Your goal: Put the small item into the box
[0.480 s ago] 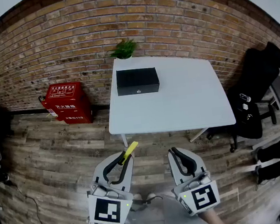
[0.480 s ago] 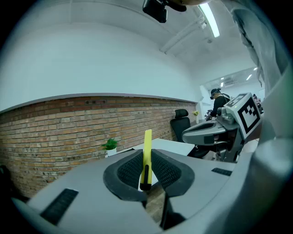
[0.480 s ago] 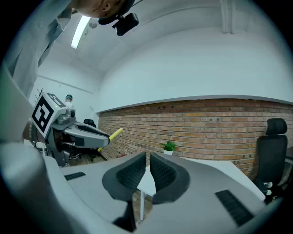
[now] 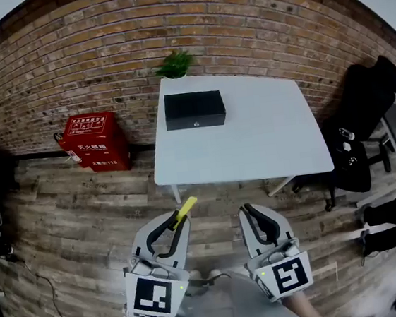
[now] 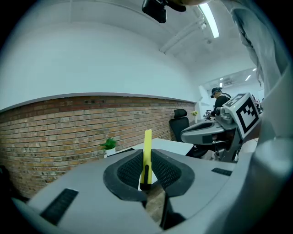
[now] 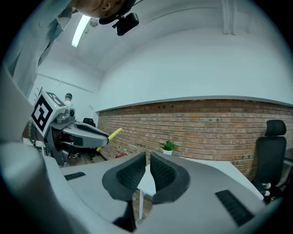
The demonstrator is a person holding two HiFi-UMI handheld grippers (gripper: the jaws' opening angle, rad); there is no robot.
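A closed black box sits at the back left of the white table. My left gripper hangs over the wooden floor short of the table's front edge, shut on a thin yellow stick that pokes out past its tips. In the left gripper view the stick stands upright between the black pads. My right gripper is beside it, shut with nothing in its jaws. The right gripper view shows the left gripper and the yellow stick.
A small potted plant stands at the table's back edge against the brick wall. A red cabinet is on the floor to the left. A black office chair stands to the right of the table.
Both grippers have edged slightly forward toward the table. The yellow stick stays held in the left gripper.
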